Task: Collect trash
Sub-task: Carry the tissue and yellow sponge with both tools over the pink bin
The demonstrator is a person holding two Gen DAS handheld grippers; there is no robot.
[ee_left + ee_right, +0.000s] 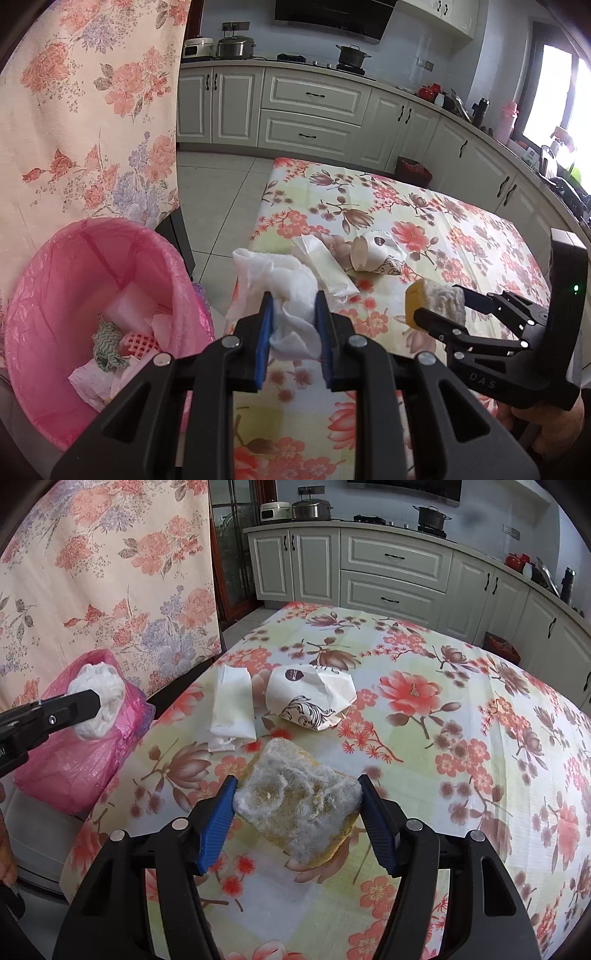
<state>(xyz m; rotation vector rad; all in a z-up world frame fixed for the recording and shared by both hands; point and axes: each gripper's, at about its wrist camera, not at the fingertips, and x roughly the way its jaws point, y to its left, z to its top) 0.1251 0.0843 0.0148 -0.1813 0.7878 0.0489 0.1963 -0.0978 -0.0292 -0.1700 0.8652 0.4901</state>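
Looking along the left gripper [293,328], its blue pads stand narrow and clamped on a crumpled white tissue wad [284,291]; the pink-lined round trash bin [48,332] lies left of and below those jaws, beside the floral-clothed table [461,240], so this hand is the nearer one to it. From the right wrist, the right gripper [297,801] holds a worn yellow sponge with a grey scouring face [295,805] between half-spread pads, its long axis crossing the jaws; no earlier frame shows motion. Beyond the sponge, toward the bin, a folded white napkin [231,705] and a crushed printed paper cup [306,698] lie on the cloth.
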